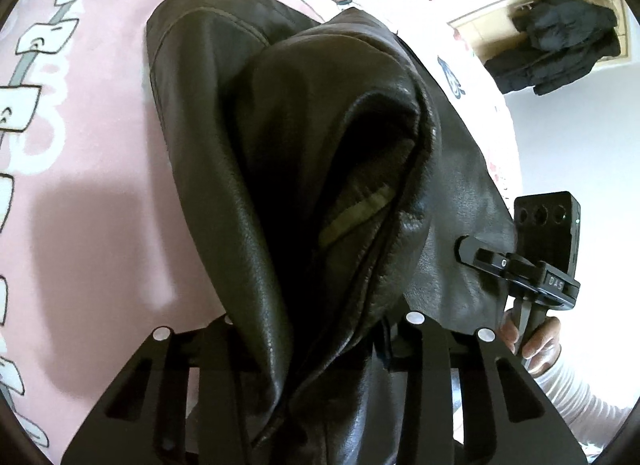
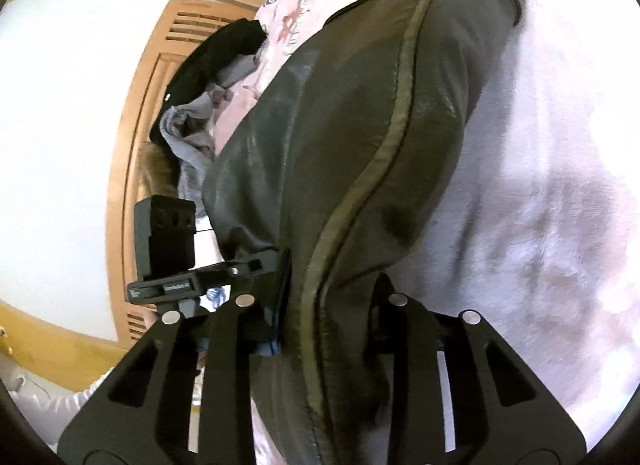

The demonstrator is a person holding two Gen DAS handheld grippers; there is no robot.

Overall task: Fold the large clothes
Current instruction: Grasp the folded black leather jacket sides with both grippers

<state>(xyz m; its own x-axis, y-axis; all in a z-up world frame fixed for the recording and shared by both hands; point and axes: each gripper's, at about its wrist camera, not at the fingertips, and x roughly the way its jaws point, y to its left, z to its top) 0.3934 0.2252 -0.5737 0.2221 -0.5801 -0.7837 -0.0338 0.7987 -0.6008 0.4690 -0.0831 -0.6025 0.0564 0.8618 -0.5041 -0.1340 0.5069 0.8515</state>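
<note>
Leather jacket (image 1: 280, 169) hangs pinched in both grippers over the pink blanket (image 1: 100, 185).
Your left gripper (image 1: 320, 345) and right gripper (image 2: 320, 325) grip it; lower evenly, edges aligned.

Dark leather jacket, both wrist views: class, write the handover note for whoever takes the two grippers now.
Left gripper: shut on the dark brown leather jacket.
Right gripper: shut on the same jacket near its piped seam.
Jacket hangs bunched between both, above the pink printed blanket.
Other dark clothes lie in a pile beyond.
Done: jacket gripped at two points.
Left: spread it flat on the blanket, fold, then probably the pile.
</note>
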